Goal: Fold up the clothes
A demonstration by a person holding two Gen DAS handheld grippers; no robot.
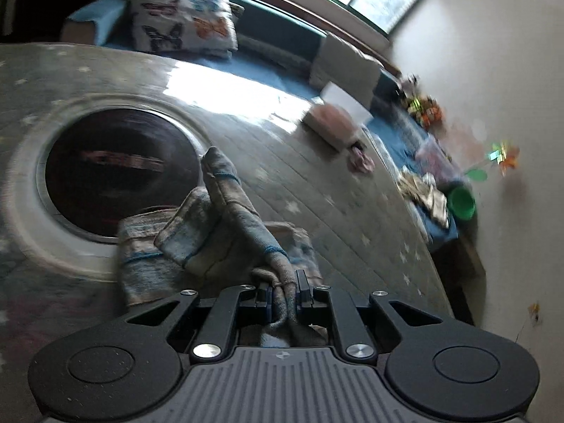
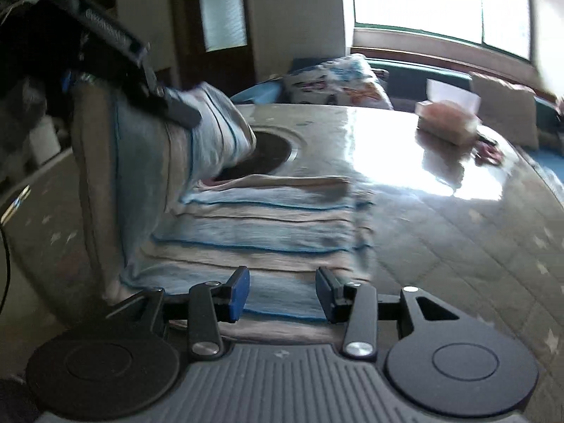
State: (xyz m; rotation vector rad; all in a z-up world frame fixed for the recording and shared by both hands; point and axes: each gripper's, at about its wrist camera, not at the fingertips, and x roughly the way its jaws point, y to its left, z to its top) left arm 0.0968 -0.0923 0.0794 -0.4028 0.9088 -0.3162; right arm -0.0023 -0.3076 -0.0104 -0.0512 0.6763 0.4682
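A blue and beige striped cloth [image 2: 268, 225] lies folded on the grey table [image 2: 440, 232], with one part lifted at the left. My left gripper [image 1: 282, 290] is shut on a bunched edge of this cloth [image 1: 225, 218] and holds it up above the folded part. It shows in the right wrist view as a dark arm [image 2: 116, 53] over the raised cloth. My right gripper [image 2: 282, 294] is open, just above the near edge of the folded cloth, with nothing between its blue pads [image 2: 238, 294].
A dark round inset [image 1: 116, 172] sits in the table beyond the cloth. A pink box [image 1: 333, 123] and a small pink item [image 1: 361, 160] lie far right. A butterfly cushion [image 1: 183, 17] and a bench with toys and a green cup [image 1: 461, 202] line the table's far side.
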